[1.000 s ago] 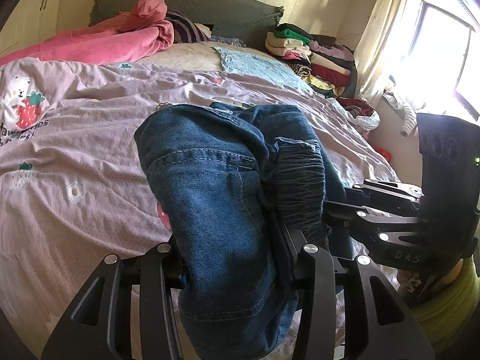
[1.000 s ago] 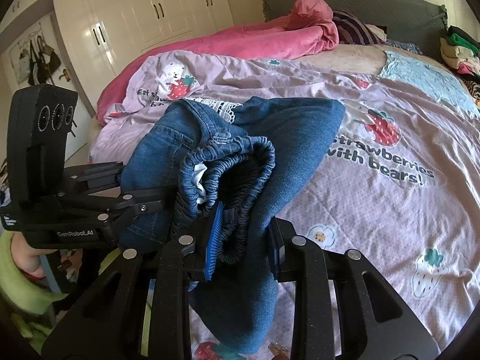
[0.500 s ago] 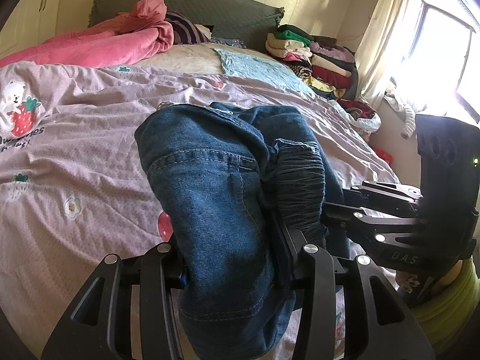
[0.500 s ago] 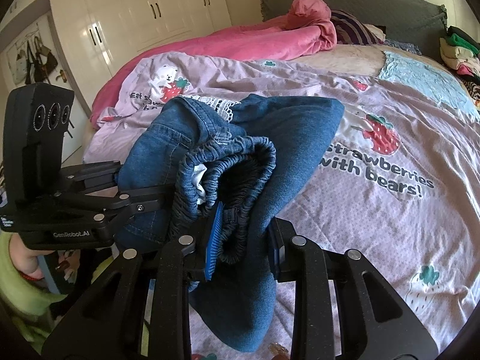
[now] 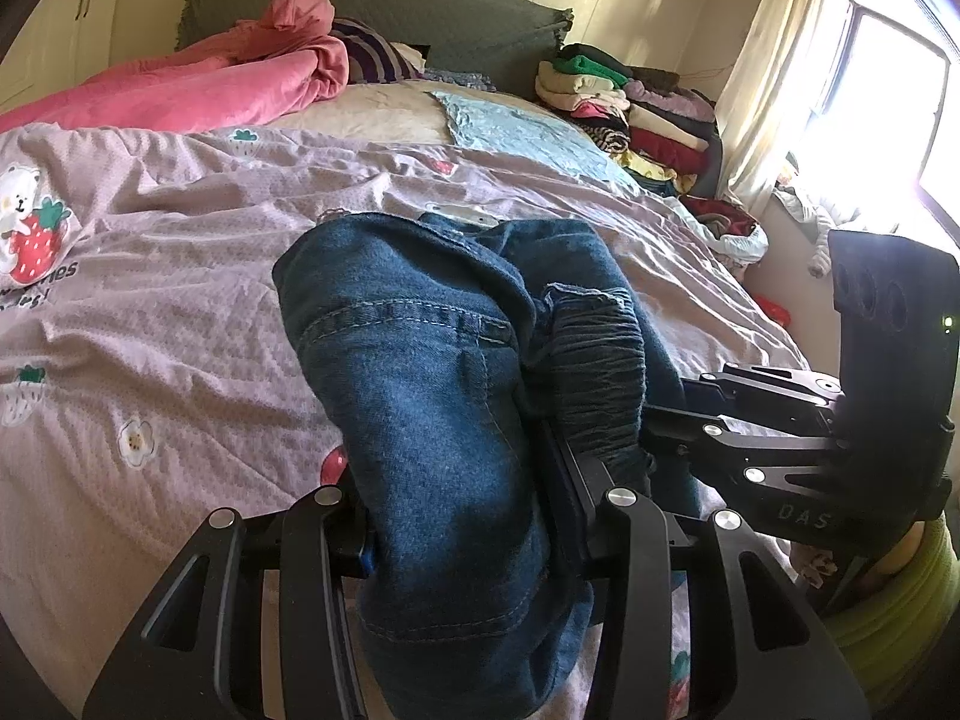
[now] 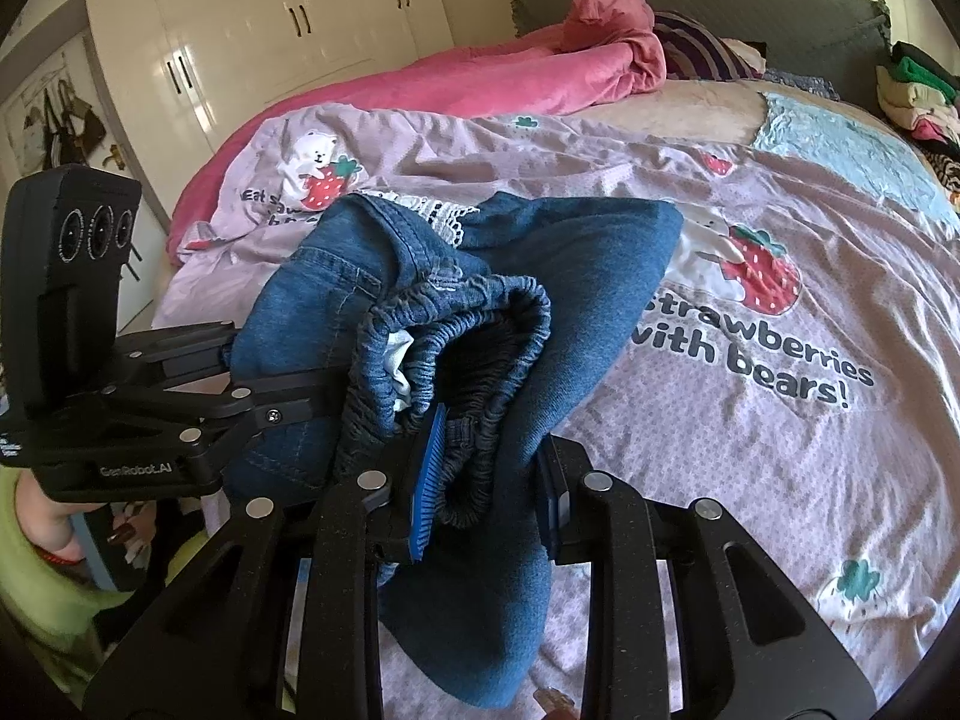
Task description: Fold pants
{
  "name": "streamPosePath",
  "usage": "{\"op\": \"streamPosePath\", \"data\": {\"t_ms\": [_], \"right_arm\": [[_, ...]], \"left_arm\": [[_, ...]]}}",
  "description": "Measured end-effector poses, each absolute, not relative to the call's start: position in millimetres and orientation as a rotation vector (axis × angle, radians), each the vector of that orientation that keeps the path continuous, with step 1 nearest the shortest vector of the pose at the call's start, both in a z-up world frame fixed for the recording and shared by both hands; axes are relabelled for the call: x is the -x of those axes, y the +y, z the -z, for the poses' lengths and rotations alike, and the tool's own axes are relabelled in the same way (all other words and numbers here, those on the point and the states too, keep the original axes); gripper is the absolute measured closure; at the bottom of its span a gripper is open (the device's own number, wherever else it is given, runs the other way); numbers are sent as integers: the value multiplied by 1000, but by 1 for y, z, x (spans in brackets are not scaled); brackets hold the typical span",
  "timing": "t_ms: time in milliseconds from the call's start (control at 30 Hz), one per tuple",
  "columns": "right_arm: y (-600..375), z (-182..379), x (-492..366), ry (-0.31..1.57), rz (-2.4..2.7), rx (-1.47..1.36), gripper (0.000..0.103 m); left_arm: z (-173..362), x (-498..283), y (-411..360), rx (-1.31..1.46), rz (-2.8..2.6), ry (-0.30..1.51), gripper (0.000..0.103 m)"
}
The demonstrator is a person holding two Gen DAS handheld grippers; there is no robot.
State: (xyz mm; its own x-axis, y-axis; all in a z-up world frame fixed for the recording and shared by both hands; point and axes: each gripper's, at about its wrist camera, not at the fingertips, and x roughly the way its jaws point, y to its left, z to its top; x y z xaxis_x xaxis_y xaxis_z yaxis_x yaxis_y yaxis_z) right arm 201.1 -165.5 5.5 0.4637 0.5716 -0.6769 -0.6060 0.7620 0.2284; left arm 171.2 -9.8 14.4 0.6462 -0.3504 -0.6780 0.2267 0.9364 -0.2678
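Observation:
The blue denim pants (image 5: 420,396) hang bunched between both grippers, lifted above the lilac strawberry bedspread (image 5: 150,324). My left gripper (image 5: 462,516) is shut on the denim near a stitched seam. My right gripper (image 6: 486,468) is shut on the elastic waistband (image 6: 480,318), its blue pads (image 6: 427,480) pressed against the fabric. The pants (image 6: 576,252) drape forward over both grippers and their far end rests on the bed. The right gripper shows at the right of the left wrist view (image 5: 780,444); the left gripper shows at the left of the right wrist view (image 6: 180,408).
A pink duvet (image 5: 198,84) lies at the bed's far left. A stack of folded clothes (image 5: 630,102) sits at the far right by the window. A light blue cloth (image 5: 528,132) lies near the headboard. White wardrobes (image 6: 270,30) stand left of the bed.
Both grippers keep their hold on the pants. The views have shifted slightly over the bedspread, with the pants carried along; the grip is unchanged.

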Motion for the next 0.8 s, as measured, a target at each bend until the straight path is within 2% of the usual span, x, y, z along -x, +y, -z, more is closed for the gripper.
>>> {"op": "streamPosePath", "data": {"t_ms": [800], "right_arm": [[-157, 5, -237, 838, -708, 65, 83]], "left_arm": [[-2, -203, -8, 158, 306, 829, 62]]}}
